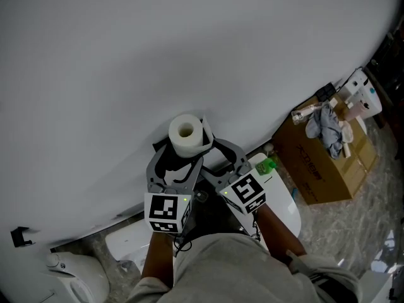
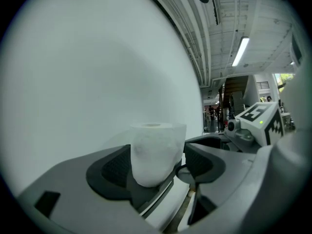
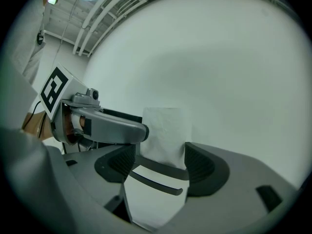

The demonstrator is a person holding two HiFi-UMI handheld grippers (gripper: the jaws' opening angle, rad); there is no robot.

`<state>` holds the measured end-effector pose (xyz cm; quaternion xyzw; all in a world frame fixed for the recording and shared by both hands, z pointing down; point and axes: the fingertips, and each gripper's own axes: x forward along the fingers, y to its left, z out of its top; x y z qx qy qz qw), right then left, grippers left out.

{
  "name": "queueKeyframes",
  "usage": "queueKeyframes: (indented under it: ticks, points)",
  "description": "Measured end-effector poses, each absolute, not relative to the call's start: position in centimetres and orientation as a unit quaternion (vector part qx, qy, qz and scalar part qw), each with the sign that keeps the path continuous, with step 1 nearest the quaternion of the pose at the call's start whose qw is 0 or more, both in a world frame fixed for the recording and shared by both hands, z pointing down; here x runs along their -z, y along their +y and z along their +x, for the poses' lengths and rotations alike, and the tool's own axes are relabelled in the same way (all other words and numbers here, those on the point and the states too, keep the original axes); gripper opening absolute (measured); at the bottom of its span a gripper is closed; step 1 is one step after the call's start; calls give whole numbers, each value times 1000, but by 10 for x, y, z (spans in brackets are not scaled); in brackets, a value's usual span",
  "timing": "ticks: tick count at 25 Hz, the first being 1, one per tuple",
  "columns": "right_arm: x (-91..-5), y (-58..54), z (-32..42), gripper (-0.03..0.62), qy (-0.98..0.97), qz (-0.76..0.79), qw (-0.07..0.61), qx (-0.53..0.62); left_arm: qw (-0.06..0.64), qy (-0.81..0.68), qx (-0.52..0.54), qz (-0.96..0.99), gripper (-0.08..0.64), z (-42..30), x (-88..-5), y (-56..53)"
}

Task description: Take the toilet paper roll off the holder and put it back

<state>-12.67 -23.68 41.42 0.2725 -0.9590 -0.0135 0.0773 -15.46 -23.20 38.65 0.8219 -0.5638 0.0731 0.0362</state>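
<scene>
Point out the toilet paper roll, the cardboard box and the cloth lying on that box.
toilet paper roll (image 1: 197, 135): head view, paper ring beside the core hole.
cardboard box (image 1: 322, 169): head view, its brown side panel.
cloth (image 1: 325, 128): head view, its crumpled middle.

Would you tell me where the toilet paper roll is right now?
Head view, near centre: the toilet paper roll stands upright by the white wall, gripped between the jaws of the left tool, with the right tool just to its right.
</scene>
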Motion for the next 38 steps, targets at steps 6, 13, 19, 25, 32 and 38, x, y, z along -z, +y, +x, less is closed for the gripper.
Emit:
queueKeyframes:
  ticks: [6, 13, 19, 25, 32, 38]
  points:
    - [-415, -228, -107, 290, -955, 286, 78, 12, 46, -581, -67, 810, 342, -159, -392, -216]
    - [-416, -205, -84, 290, -954, 289, 76, 12, 56, -591, -72, 802, 342, -150, -404, -196]
    - [-407, -183, -52, 290, -950, 304, 69, 27, 68, -595, -69, 798, 341, -130, -413, -171]
    - [-410, -152, -26, 249, -953, 295, 68, 27, 49, -613, -54, 786, 148, -104, -409, -135]
    - [-415, -110, 2, 98, -957, 280, 68, 27, 48, -644, -50, 762, 46, -83, -418, -91]
    - [-425, -86, 26, 31, -956, 285, 64, 11, 53, -646, -65, 759, 20, -59, -435, -56]
